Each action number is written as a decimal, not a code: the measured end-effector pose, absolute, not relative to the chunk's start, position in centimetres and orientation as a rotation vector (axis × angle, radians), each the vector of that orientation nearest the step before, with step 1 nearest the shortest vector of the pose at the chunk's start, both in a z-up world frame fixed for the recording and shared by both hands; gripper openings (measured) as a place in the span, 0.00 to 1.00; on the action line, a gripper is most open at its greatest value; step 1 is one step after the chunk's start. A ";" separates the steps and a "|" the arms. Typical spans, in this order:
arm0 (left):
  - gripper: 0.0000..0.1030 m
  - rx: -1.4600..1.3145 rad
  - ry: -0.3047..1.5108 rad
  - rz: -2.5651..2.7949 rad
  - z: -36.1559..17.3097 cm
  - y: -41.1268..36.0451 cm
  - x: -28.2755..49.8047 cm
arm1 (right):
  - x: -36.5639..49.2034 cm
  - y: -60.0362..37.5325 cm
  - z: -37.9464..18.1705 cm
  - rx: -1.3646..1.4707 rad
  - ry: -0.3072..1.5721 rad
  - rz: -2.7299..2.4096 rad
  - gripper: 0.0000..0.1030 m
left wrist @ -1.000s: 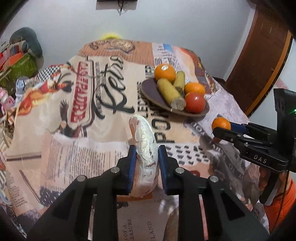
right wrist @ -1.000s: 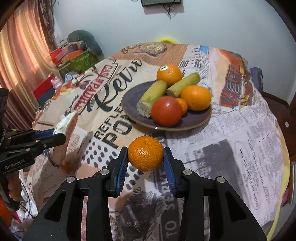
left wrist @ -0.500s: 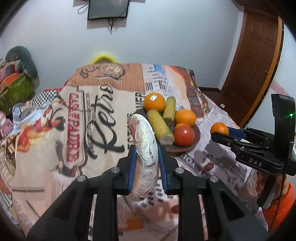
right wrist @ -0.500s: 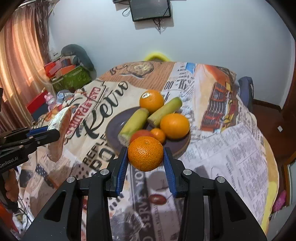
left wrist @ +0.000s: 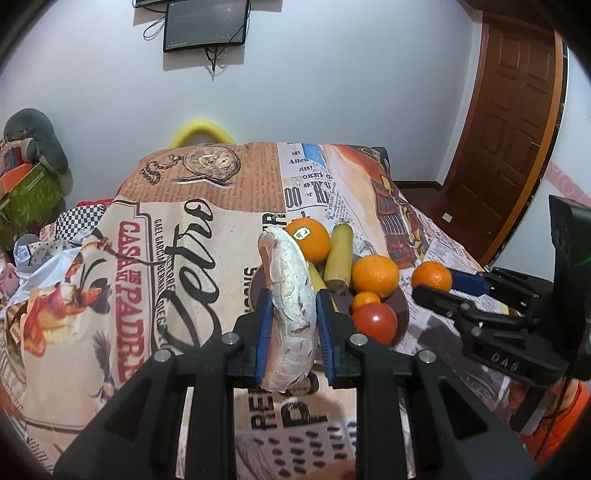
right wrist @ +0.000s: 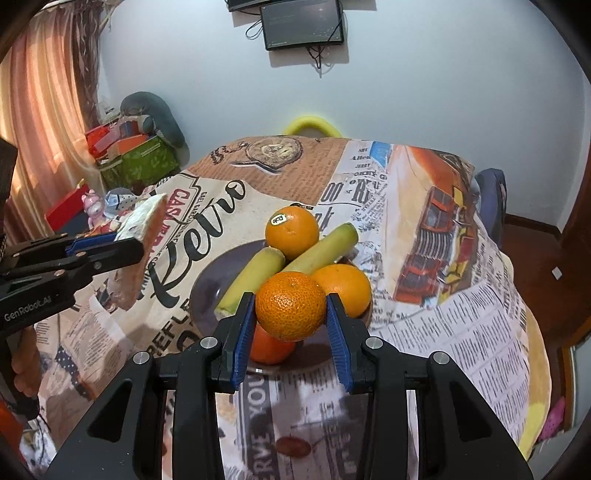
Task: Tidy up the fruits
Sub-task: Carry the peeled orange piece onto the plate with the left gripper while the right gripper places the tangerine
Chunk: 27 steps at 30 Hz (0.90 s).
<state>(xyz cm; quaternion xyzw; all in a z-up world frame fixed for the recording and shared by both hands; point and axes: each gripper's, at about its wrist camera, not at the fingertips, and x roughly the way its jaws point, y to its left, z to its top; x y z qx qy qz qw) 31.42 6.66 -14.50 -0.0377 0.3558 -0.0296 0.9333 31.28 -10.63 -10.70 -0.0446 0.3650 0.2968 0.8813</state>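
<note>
I see a dimpled mandarin (right wrist: pixel 290 305) held up above the near rim of the dark plate (right wrist: pixel 202 295). On that plate lie a stickered orange (right wrist: pixel 291 232) at the far side, two yellow-green stalks (right wrist: pixel 321 251), another orange (right wrist: pixel 345 284) and a red tomato (left wrist: pixel 373 322).

Plate (right wrist: pixel 201 295) largely covered by fruit; near rim hidden behind mandarin (right wrist: pixel 290 305) and right gripper (right wrist: pixel 290 321). Tomato (right wrist: pixel 267 345) seen only in part below mandarin. Slice (left wrist: pixel 291 306) held in left gripper (left wrist: pixel 291 325): kind not identifiable. Wall screen (right wrist: pixel 302 22) cut off at top edge. Tablecloth (right wrist: pixel 461 332) small print unreadable.
</note>
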 end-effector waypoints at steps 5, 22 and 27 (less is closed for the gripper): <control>0.22 -0.067 0.750 -0.064 -15.5 6.5 33.2 | 32.9 -9.1 -11.7 -0.111 0.778 0.639 0.34; 0.23 -0.096 0.830 -0.068 -19.3 6.7 37.0 | 35.1 -7.0 -14.3 -0.138 0.839 0.654 0.34; 0.23 -0.115 0.831 -0.079 -18.9 6.7 36.7 | 34.7 -7.2 -14.4 -0.158 0.844 0.645 0.34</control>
